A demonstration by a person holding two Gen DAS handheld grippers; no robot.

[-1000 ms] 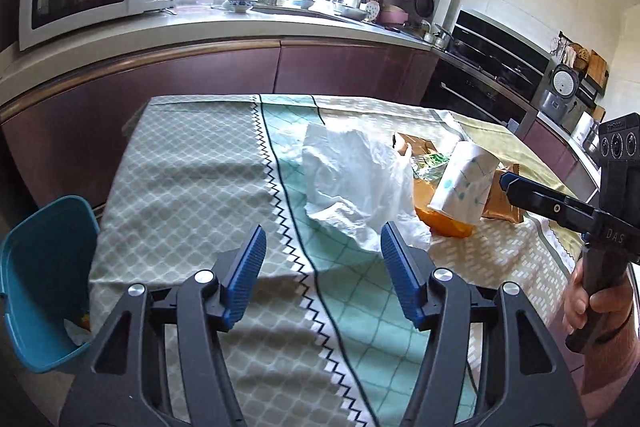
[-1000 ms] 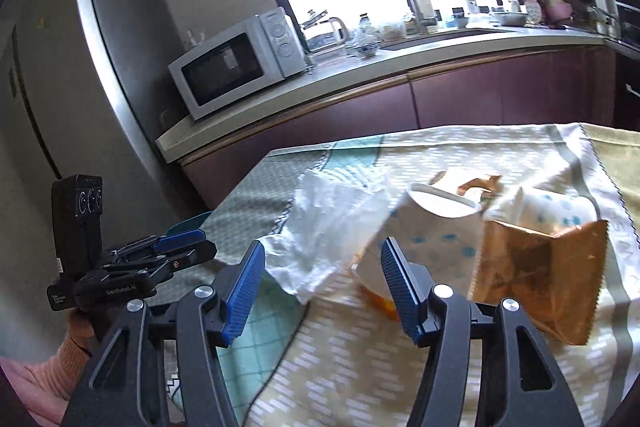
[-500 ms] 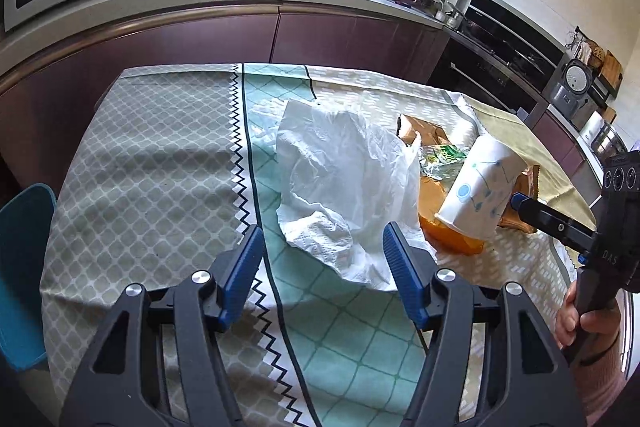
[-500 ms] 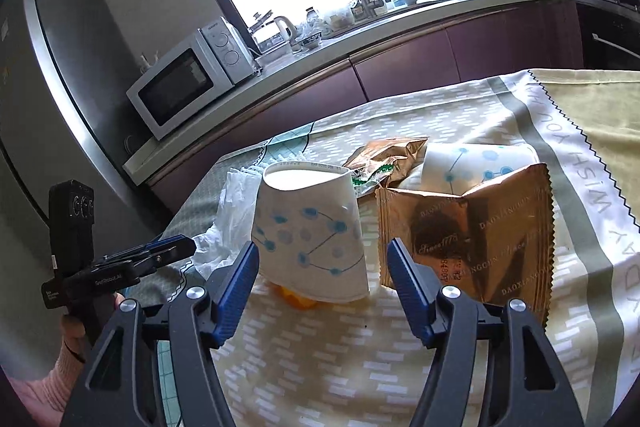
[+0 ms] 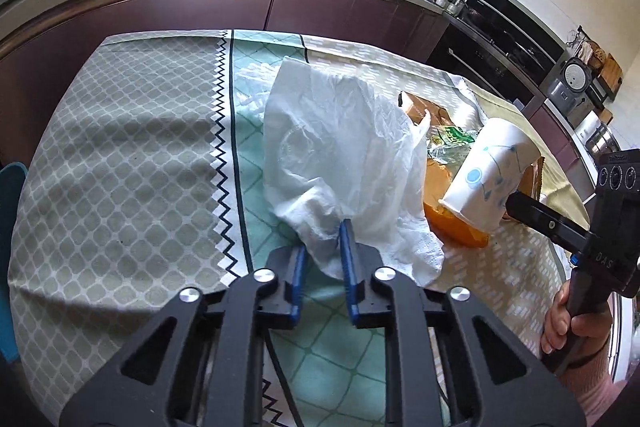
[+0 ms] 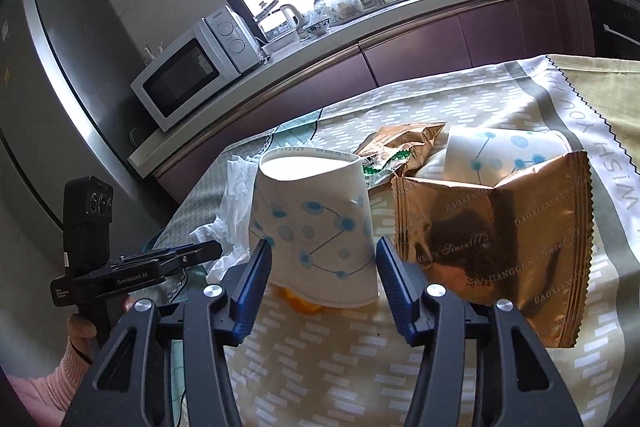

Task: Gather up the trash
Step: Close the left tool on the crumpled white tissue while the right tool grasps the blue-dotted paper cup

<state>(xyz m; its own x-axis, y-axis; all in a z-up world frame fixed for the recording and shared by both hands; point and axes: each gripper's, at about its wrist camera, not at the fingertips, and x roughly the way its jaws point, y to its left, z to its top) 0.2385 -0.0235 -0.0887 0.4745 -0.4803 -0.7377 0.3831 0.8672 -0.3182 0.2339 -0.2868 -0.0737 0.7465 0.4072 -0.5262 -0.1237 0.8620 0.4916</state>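
Note:
A crumpled white plastic bag (image 5: 340, 155) lies on the tablecloth; my left gripper (image 5: 323, 247) is shut on its near edge. A white paper cup with blue dots (image 6: 312, 227) stands upside down on an orange wrapper (image 5: 452, 223); it also shows in the left wrist view (image 5: 486, 175). My right gripper (image 6: 322, 259) has its blue fingers (image 6: 256, 279) around the cup's sides, still wide, touching or nearly so. A second dotted cup (image 6: 500, 155) lies behind a gold snack wrapper (image 6: 492, 243). Another brown wrapper (image 6: 400, 143) and a green one (image 5: 452, 139) lie farther back.
The table has a patterned green, grey and beige cloth (image 5: 132, 155). A kitchen counter with a microwave (image 6: 192, 71) and sink runs behind. A blue chair (image 5: 10, 227) stands at the table's left edge. An oven (image 5: 512, 43) is at the right.
My left gripper moved forward and shut on the bag's near edge. My right gripper moved closer, its fingers now around the upside-down cup.

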